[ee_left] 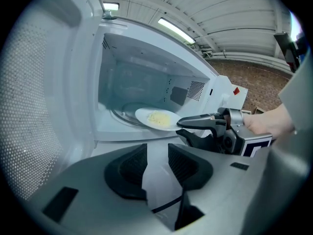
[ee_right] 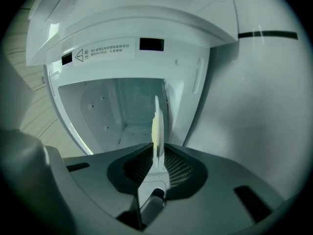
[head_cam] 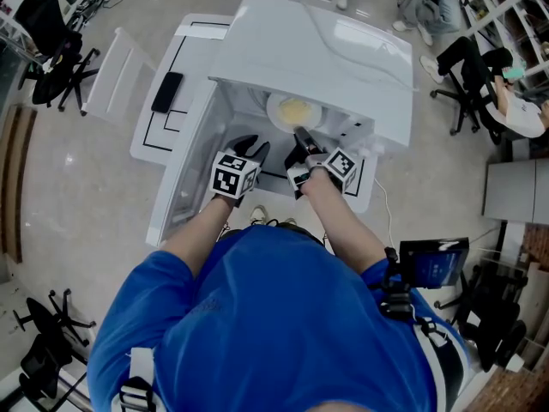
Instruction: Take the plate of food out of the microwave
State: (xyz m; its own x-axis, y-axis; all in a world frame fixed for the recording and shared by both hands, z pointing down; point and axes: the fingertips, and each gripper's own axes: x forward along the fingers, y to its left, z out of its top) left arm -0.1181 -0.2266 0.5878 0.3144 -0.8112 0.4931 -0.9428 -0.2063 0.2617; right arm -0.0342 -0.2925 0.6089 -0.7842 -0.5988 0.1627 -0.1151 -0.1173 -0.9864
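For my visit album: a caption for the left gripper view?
The right gripper, jaws opening, plate rim between them, at the open microwave.

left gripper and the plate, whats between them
Only the microwave's bare sill lies between the left gripper and the plate, shown in the left gripper view.

Office-like lab, black swivel chairs (head_cam: 43,20), polished floor (head_cam: 77,187), strip-lit ceiling (ee_left: 220,9)

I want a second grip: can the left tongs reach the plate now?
Probably yes. The door is open, nothing lies between the left tongs and the plate, and the right tongs, opening with its rim between them, cover only one edge.
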